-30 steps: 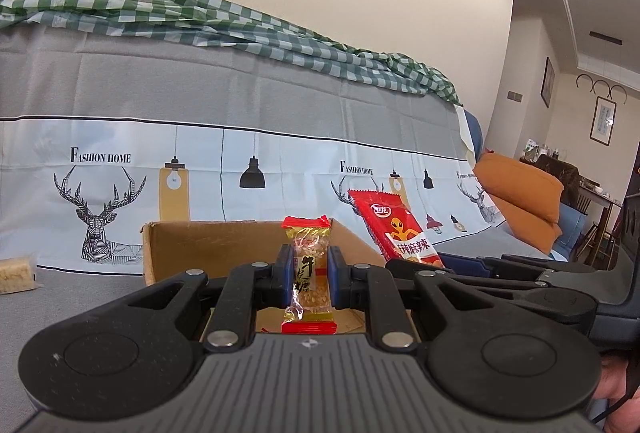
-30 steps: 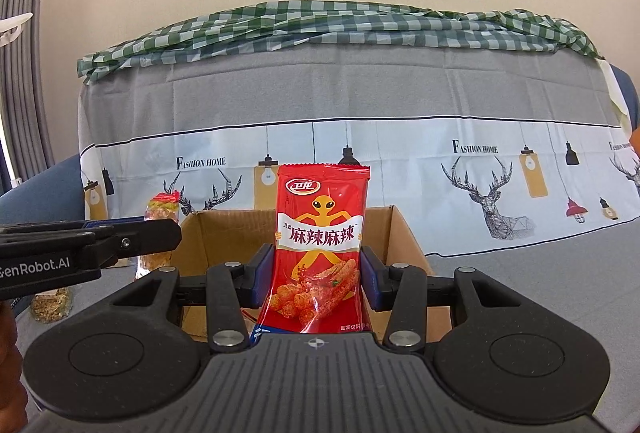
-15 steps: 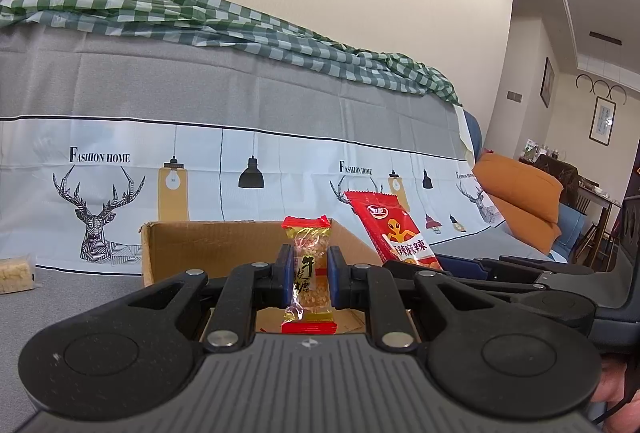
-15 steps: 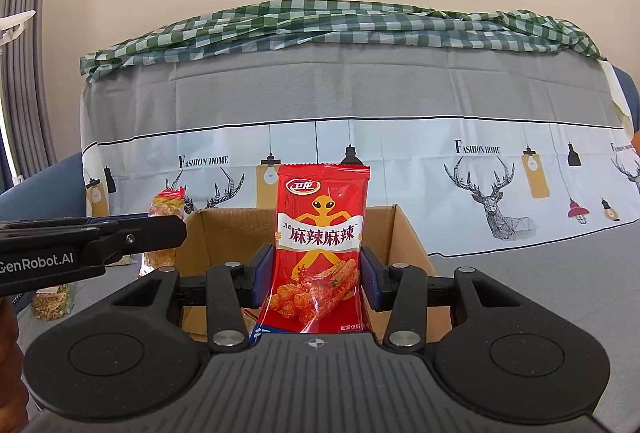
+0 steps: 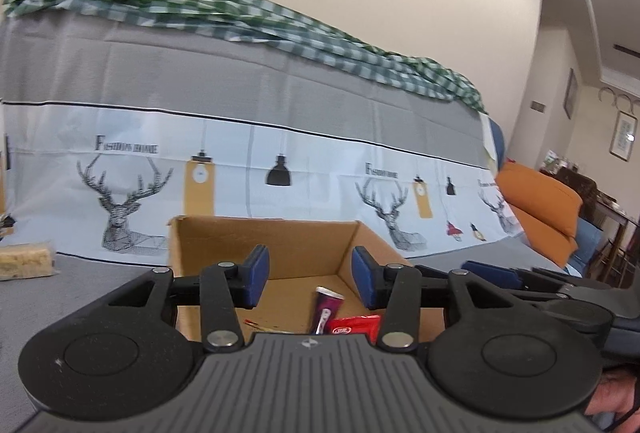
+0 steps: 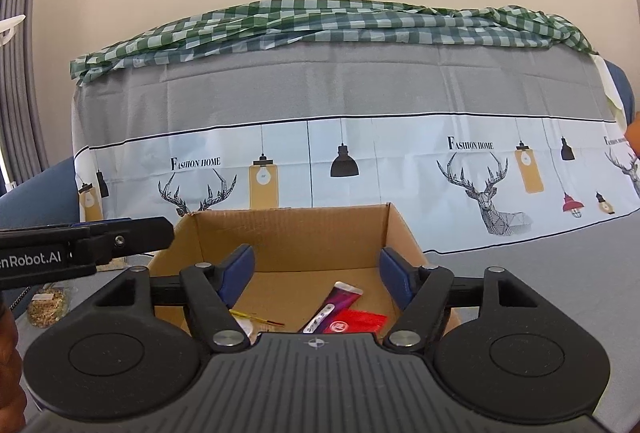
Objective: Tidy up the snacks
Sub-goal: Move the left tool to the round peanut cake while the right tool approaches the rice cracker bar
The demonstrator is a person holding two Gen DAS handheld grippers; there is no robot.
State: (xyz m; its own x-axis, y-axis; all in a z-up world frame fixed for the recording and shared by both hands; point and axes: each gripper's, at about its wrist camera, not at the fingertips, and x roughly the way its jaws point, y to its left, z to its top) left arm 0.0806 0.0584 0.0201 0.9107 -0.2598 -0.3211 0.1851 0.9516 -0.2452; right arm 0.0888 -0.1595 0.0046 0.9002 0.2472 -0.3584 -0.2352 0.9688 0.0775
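I hold both grippers over the cardboard box (image 6: 288,233), the left gripper (image 5: 306,275) and right gripper (image 6: 316,275) just spread apart, nothing between them. A red snack packet (image 6: 360,321) and a purple packet (image 6: 334,303) lie inside the box.

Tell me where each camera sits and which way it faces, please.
Left wrist: on the left gripper, facing forward into the cardboard box; its open fingers, the right gripper and part of a hand show.
Right wrist: on the right gripper, same direction; its open fingers and the left gripper show.
Shared: the box, red packet, purple packet.
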